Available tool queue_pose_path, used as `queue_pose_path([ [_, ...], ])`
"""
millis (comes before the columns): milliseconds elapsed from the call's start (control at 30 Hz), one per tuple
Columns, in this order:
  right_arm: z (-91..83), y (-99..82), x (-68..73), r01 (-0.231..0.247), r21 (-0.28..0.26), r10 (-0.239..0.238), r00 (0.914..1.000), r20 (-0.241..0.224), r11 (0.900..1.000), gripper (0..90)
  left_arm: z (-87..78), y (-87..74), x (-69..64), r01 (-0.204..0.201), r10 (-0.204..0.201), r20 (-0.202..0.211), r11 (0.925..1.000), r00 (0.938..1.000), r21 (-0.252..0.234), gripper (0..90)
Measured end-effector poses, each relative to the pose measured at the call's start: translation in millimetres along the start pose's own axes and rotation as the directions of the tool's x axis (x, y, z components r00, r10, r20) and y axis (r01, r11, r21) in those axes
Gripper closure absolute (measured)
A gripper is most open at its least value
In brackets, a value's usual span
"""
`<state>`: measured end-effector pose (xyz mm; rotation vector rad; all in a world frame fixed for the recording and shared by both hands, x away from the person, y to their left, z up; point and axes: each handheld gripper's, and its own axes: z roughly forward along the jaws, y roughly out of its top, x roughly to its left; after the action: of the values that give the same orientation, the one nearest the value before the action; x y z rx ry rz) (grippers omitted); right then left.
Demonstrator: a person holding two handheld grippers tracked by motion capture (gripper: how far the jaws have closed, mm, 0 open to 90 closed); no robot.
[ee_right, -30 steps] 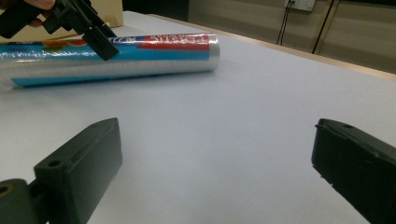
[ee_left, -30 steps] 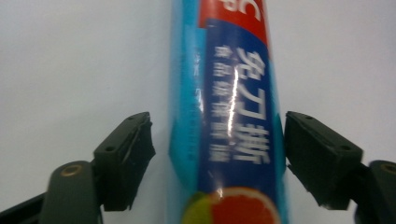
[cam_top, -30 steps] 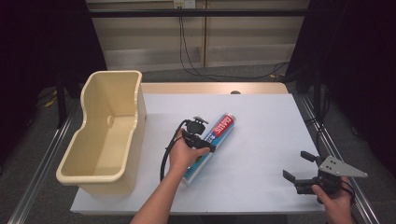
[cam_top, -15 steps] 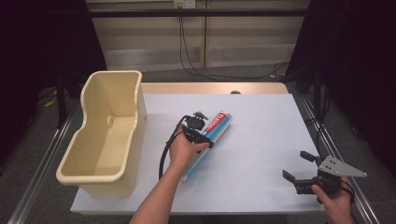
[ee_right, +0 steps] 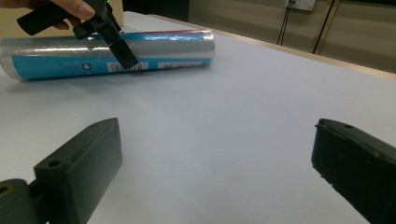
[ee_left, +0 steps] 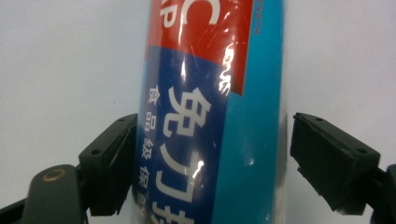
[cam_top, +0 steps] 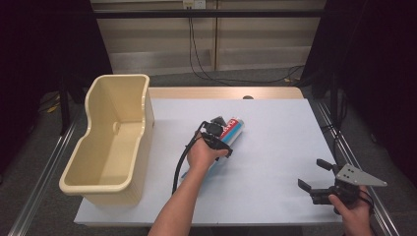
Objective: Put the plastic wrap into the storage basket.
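Observation:
A long roll of cling film [cam_top: 234,128] in a blue, red and white wrapper lies slanted on the white table top [cam_top: 280,147]. My left gripper [cam_top: 215,135] is down over its middle and open. The roll [ee_left: 210,107] stands between the two jaws, close to the left one, with a gap at the right one. My left gripper's [ee_left: 215,140] own view shows this up close. My right gripper [cam_top: 312,174] hovers open near the table's front right corner with nothing between its fingers. Its view looks across the table at the roll [ee_right: 163,46] and the left gripper [ee_right: 112,35].
A deep cream plastic tub [cam_top: 140,129] stands empty along the table's left side, overhanging the edge. Metal rails run down both sides of the table. Cables hang behind the far edge.
My left gripper has crept a little farther along the roll toward its far end. The right gripper has stayed still.

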<state>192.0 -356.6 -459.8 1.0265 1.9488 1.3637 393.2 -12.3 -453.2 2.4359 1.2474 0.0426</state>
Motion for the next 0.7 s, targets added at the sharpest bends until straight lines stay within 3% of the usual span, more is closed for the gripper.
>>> queue_pose_path([
  [267, -0.4, -0.5, -0.9, -0.003, -0.002, 0.003, 1.0000, 0.001, 1.0000, 1.3, 6.7, 2.5, -2.6, -0.026, 0.030, -0.060, 0.9965, 0.9978, 0.080, 20.0],
  [433, 0.3, -0.4, -0.6, 0.005, 0.000, -0.005, 1.0000, -0.001, 1.0000, 1.3, 5.8, 2.4, -2.4, -0.039, 0.045, -0.073, 0.9962, 0.9963, 0.077, 26.5],
  [600, 0.4, -0.4, -0.7, 0.003, 0.003, -0.003, 1.0000, 0.000, 1.0000, 1.3, 4.2, 2.6, -0.5, -0.017, 0.021, -0.060, 0.9973, 0.9980, 0.071, 30.1],
  [700, 0.7, -0.7, -0.9, 0.005, 0.004, -0.005, 1.0000, 0.001, 1.0000, 1.3, 3.6, 3.5, -0.9, -0.028, 0.033, -0.060, 0.9962, 0.9976, 0.082, 30.7],
])
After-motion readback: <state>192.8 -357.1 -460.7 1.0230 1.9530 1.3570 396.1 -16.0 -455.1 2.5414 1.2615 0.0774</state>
